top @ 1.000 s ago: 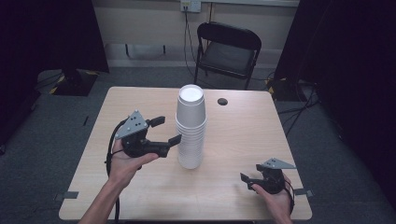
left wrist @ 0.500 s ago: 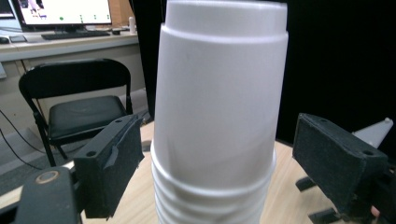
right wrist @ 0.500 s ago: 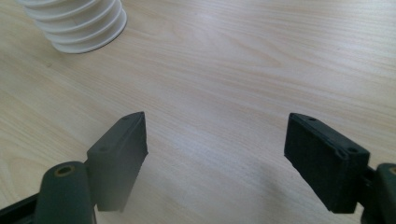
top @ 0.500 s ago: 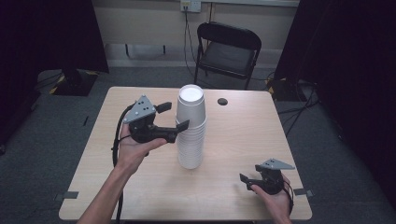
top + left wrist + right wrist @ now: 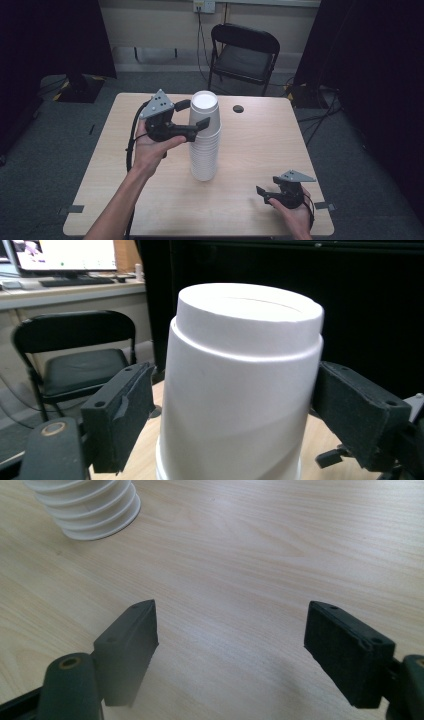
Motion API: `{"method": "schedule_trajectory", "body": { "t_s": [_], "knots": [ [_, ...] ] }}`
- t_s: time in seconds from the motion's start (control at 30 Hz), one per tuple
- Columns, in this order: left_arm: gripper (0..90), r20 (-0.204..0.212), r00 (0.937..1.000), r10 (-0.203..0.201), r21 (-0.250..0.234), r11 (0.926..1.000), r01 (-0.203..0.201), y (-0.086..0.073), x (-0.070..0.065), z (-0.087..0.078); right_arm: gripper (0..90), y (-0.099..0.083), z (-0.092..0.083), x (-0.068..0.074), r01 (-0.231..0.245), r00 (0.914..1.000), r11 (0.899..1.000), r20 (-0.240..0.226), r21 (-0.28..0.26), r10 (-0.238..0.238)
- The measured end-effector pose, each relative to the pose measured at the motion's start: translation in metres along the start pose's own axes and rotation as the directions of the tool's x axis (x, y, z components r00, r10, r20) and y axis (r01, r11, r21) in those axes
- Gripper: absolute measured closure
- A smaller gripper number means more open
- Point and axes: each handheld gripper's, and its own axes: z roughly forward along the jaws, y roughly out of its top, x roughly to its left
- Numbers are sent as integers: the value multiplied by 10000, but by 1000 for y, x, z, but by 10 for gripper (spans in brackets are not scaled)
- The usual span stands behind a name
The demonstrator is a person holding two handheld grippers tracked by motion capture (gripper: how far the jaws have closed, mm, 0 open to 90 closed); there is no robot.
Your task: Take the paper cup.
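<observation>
The left gripper (image 5: 192, 120) brackets the top cup (image 5: 245, 365) of the upside-down paper cup stack (image 5: 204, 150) mid-tabletop (image 5: 260, 145), fingers open around it, likely to lift it off, while the right gripper (image 5: 264, 195) rests open nearby.

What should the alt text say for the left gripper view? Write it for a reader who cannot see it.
A tall stack of white paper cups stands upright between the left tool's two open black jaws, one at each side of the top cup, not clearly touching. Behind are a black folding chair and a desk with a monitor.
</observation>
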Motion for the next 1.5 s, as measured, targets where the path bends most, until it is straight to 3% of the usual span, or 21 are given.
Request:
{"method": "schedule_trajectory", "body": {
  "t_s": [0.23,0.33,0.47,0.57,0.6,0.7,0.77,0.83,1.1,1.5],
  "knots": [
    [154,-109,9993,363,229,9991,-361,3,-3,12,218,0,-1,0,43,10000,9999,21,-129,-43],
    [156,-255,9932,1135,118,9935,-1132,3,-5,17,225,0,-1,0,33,10000,9999,28,-133,-32],
    [166,-306,9909,1313,133,9913,-1310,3,-7,22,225,0,-1,1,59,10000,9999,48,-155,-58],
    [164,-280,9928,1165,152,9931,-1161,2,-6,25,225,0,-1,1,61,10000,9999,6,-136,-61],
    [162,-185,9959,888,162,9959,-885,1,-5,27,225,0,-1,1,60,10000,9999,-3,-137,-60],
    [153,-164,9965,815,279,9963,-810,0,-4,29,224,0,-1,1,35,10000,9998,-10,-180,-35],
    [151,2,9999,119,635,9979,-119,1,-1,31,224,0,-1,1,39,10000,9998,-8,-175,-39],
    [150,39,9999,-93,684,9976,90,2,1,32,225,0,-1,1,28,10000,9999,-28,-160,-28],
    [140,-180,9997,167,1035,9945,-147,1,-2,37,231,-1,-1,1,-12,10000,9999,0,-102,12],
    [151,-62,9996,264,918,9954,-258,1,-2,36,235,-1,-1,1,-9,10000,10000,-5,-70,9]
  ]
}}
